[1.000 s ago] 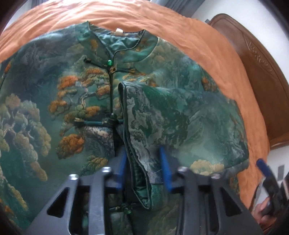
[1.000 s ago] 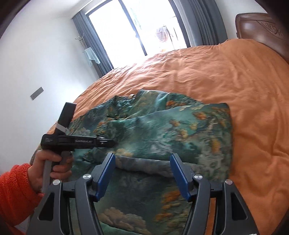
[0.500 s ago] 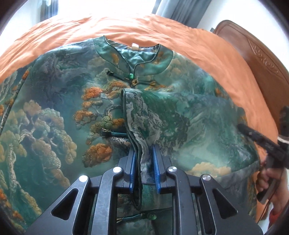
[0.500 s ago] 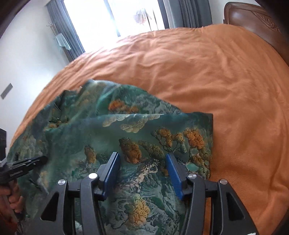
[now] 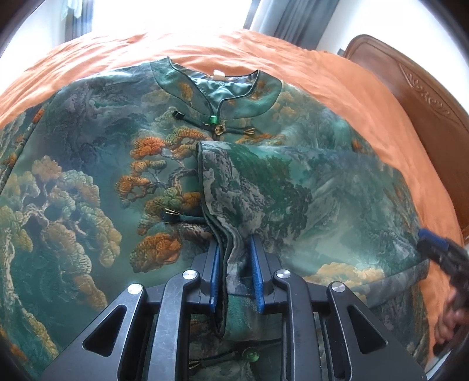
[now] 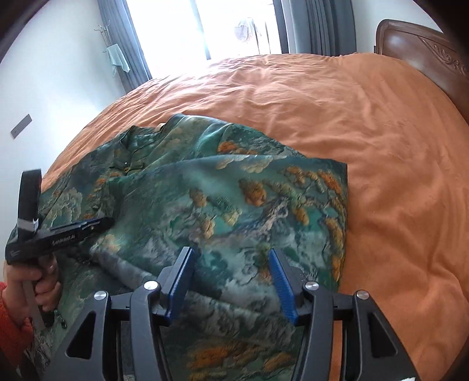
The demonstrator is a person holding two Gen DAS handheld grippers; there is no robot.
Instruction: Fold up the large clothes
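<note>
A large green silk jacket (image 5: 88, 181) with orange pine trees lies front up on the orange bedspread (image 5: 337, 76). Its collar (image 5: 217, 88) points away from me. The right sleeve (image 5: 293, 199) is folded across the chest. My left gripper (image 5: 234, 263) is shut on the cuff edge of the sleeve (image 5: 231, 252), low over the jacket's middle. My right gripper (image 6: 230, 281) is open and empty, hovering just above the folded right side of the jacket (image 6: 234, 205). The left gripper also shows in the right wrist view (image 6: 58, 234), at the far left.
A dark carved wooden headboard (image 6: 425, 55) stands at the right of the bed. A bright window with grey curtains (image 6: 234, 26) is beyond the bed. The bedspread (image 6: 381, 146) spreads wide to the right of the jacket.
My left gripper closed on the sleeve cuff and carried it further over the chest. My right gripper swung over the jacket's right side and stayed open.
</note>
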